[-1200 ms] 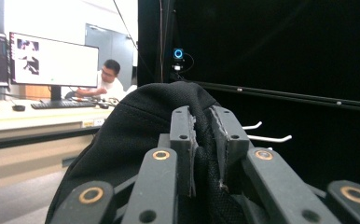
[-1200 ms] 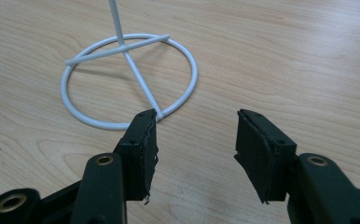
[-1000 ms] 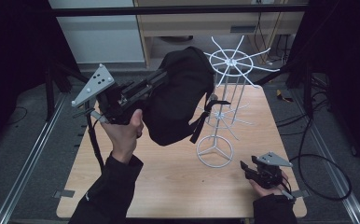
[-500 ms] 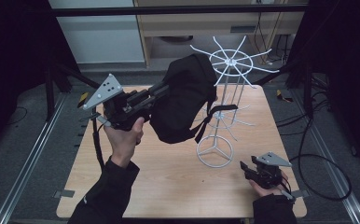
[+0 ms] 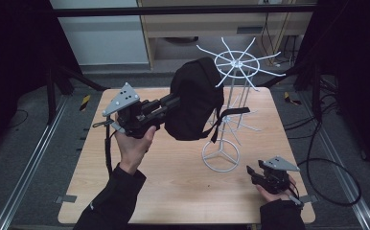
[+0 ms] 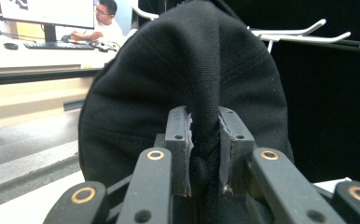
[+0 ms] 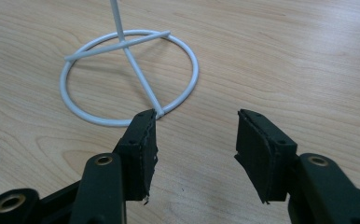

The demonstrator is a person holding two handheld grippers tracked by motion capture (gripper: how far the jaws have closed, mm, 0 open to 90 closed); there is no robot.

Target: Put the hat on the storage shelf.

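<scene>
A black cap (image 5: pixel 195 98) hangs in the air by a pinched fold, with my left gripper (image 5: pixel 176 101) shut on it, left of the white wire stand (image 5: pixel 234 62). The cap's far side touches or overlaps the stand's upper spokes, and its strap (image 5: pixel 221 122) dangles beside the pole. In the left gripper view the pads (image 6: pixel 182 140) squeeze a ridge of the cap (image 6: pixel 187 65). My right gripper (image 5: pixel 250 172) rests open on the table near the stand's base ring (image 5: pixel 221 155). In the right gripper view, the right gripper (image 7: pixel 196 135) holds nothing and the ring (image 7: pixel 122 70) lies just ahead.
The wooden table (image 5: pixel 173 191) carries the stand. A lower tier of white spokes (image 5: pixel 245 125) juts from the pole toward the right. Dark frame rails and cables run along both sides of the table.
My left hand has carried the cap to the right and a little lower, closer to the stand's top spokes. The right gripper has stayed put.
</scene>
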